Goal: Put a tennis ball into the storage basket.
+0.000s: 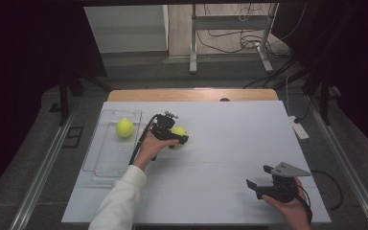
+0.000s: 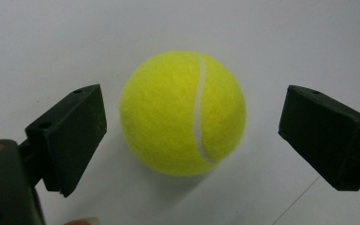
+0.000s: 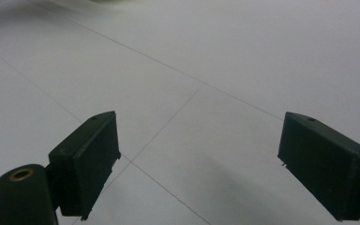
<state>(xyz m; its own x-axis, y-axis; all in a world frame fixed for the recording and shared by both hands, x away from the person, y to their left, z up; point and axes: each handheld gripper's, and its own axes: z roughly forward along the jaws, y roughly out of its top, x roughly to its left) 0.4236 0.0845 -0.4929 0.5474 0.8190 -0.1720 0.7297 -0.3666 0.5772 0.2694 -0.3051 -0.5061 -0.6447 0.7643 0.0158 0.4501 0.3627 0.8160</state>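
- The left gripper (image 2: 192, 136) has its fingers (image 2: 70, 136) spread wide, released, with a yellow tennis ball (image 2: 183, 112) sitting between them on the white bench (image 2: 51, 42).
- Neither finger touches the ball; a clear gap shows on each side, the one on the right being wider.
- In the high view the left gripper (image 1: 175, 136) sits over that ball (image 1: 179, 131), just beside a clear tray (image 1: 106, 160) that holds a second tennis ball (image 1: 124, 128).
- The right gripper (image 3: 197, 164) is also released, fingers (image 3: 86, 154) apart over bare bench, grasping nothing.
- In the high view the right gripper (image 1: 258, 178) is well apart from both balls, near the bench's front edge.
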